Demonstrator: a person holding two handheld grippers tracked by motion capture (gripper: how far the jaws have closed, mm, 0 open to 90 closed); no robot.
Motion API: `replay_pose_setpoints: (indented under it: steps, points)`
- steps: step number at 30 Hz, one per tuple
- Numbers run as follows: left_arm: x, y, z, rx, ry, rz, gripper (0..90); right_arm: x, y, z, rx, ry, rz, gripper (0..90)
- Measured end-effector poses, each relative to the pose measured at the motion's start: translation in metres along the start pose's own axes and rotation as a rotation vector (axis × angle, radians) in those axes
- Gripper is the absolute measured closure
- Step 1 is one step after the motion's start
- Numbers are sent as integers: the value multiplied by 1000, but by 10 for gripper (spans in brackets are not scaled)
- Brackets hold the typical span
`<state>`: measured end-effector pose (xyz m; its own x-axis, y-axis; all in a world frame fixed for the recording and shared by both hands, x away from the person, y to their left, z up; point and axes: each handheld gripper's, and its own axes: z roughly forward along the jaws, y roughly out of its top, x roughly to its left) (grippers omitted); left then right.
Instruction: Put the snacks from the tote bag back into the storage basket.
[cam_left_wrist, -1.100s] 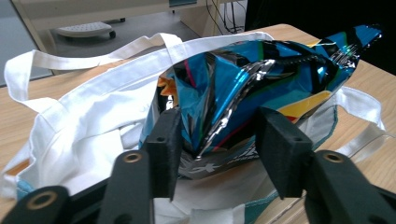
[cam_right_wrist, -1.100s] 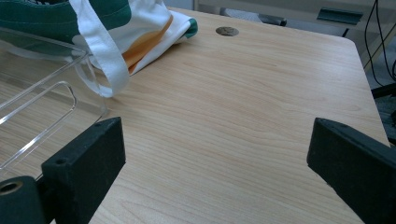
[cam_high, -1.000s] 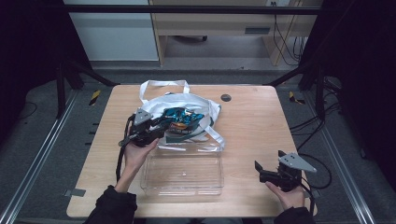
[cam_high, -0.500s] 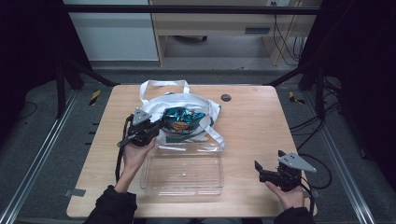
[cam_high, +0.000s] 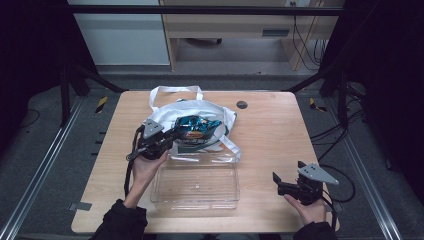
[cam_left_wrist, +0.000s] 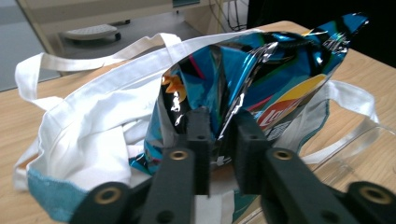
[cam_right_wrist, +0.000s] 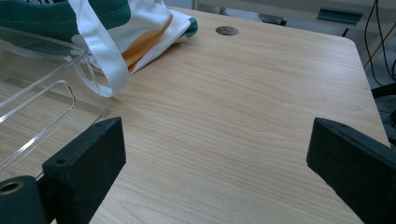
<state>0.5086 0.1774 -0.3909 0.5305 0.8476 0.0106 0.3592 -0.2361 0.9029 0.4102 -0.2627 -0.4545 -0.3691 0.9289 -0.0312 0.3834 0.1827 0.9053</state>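
A shiny blue chip bag (cam_high: 196, 128) sticks out of the mouth of a white tote bag (cam_high: 200, 106) at the middle of the table. My left gripper (cam_high: 172, 135) reaches in from the left. Its jaws have just been opening a little. In the left gripper view a fold of the chip bag (cam_left_wrist: 261, 74) still sits pinched between the pads of my left gripper (cam_left_wrist: 223, 119), above the tote bag (cam_left_wrist: 93, 116). My right gripper (cam_high: 287, 171) rests near the front right corner. Its jaws stand wide apart over bare wood (cam_right_wrist: 215, 140).
A clear plastic tray (cam_high: 160, 196) lies in front of the tote, between my two hands; its wall (cam_right_wrist: 46, 93) is left of the right jaws. A dark round grommet (cam_high: 242, 104) sits in the tabletop behind the tote. Bare wood lies at the right.
More of the chip bag shows above the tote than a second ago. Both hands have kept their places.
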Motion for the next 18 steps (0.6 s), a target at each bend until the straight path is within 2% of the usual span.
replay_pose_setpoints:
  steps: [4, 7, 9, 13, 18]
  points:
    - [0, 4, 3, -4, 6, 39, 568, 0, 0, 1, 3, -2, 0, 49]
    - [0, 6, 5, 15, 8, 54, 516, 0, 0, 1, 3, -2, -1, 49]
    - [3, 7, 7, 16, -3, 45, 515, 0, 0, 1, 4, -2, -2, 49]
    - [7, 8, 11, 17, -32, 8, 557, 0, 0, 2, 5, -1, -3, 49]
    - [6, 10, 13, 40, -17, 11, 717, 0, 0, 2, 5, -2, -3, 49]
